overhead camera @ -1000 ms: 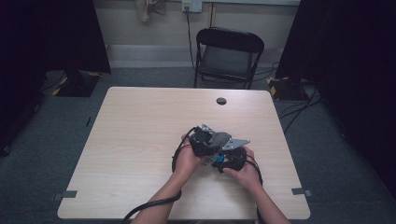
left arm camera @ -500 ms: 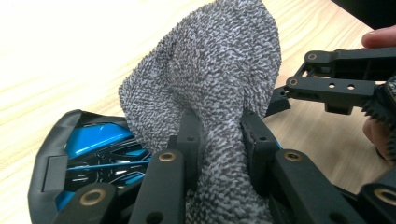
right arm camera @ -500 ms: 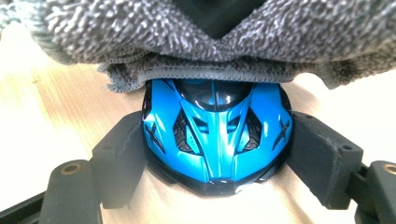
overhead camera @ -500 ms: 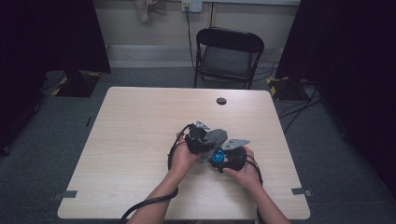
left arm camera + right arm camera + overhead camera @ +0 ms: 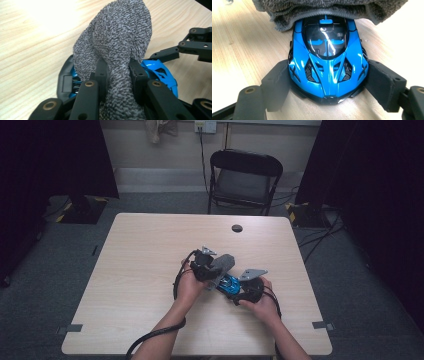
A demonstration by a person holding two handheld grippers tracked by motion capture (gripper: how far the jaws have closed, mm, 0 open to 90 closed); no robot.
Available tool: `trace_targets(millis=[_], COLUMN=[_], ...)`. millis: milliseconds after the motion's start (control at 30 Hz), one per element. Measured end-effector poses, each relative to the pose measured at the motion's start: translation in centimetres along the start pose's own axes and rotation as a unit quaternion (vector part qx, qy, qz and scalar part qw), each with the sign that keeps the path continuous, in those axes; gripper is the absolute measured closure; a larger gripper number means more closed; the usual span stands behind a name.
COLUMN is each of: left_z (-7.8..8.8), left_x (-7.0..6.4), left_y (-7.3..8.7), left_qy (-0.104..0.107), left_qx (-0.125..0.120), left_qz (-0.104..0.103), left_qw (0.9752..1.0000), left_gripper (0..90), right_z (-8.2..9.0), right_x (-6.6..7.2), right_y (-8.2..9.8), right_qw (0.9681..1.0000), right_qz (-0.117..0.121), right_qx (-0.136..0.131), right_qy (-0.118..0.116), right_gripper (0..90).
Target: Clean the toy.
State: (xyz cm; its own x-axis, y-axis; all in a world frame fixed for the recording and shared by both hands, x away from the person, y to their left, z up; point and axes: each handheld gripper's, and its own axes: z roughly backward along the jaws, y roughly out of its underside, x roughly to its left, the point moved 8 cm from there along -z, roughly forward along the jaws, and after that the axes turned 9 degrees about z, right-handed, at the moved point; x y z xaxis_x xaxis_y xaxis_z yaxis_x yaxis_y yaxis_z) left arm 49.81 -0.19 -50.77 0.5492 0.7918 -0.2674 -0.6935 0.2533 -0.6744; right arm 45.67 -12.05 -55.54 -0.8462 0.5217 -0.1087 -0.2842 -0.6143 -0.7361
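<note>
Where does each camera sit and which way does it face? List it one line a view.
High view: above the person's side, looking forward and down on the table; forearms, hands, left claw, right claw.
Left gripper view: rides the left claw, looking along its jaws pinching a grey cloth.
Right gripper view: rides the right claw, jaws flanking the blue toy car.
Both gripper views share cloth and car.

High view looking down on the worktop [image 5: 150,250] from above, both gripper views sitting close, sharing the blue toy car [image 5: 328,62] and grey cloth [image 5: 117,40].
</note>
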Motion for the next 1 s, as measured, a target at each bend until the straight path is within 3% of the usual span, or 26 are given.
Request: trace_targets(millis=[333,700,1000], left_z=[0.1,0.4,1.4], left_x=[0.7,1.7,3.0], left_y=[-0.2,-0.3,-0.5], left_qy=[-0.017,-0.040,-0.059], left_qx=[0.000,0.000,-0.008], left_qz=[-0.008,-0.031,-0.022], left_qw=[0.9998,0.9987,0.9980], left_gripper=[72.9,73.0,73.0], right_z=[0.0,0.0,0.0], right_x=[0.0,0.0,0.0], right_y=[0.0,0.0,0.0], right_qw=[1.0000,1.0000,1.0000], right_qz=[0.000,0.000,0.000], right_qx=[0.000,0.000,0.000], right_qy=[0.000,0.000,0.000], right_gripper=[24.1,24.1,24.1])
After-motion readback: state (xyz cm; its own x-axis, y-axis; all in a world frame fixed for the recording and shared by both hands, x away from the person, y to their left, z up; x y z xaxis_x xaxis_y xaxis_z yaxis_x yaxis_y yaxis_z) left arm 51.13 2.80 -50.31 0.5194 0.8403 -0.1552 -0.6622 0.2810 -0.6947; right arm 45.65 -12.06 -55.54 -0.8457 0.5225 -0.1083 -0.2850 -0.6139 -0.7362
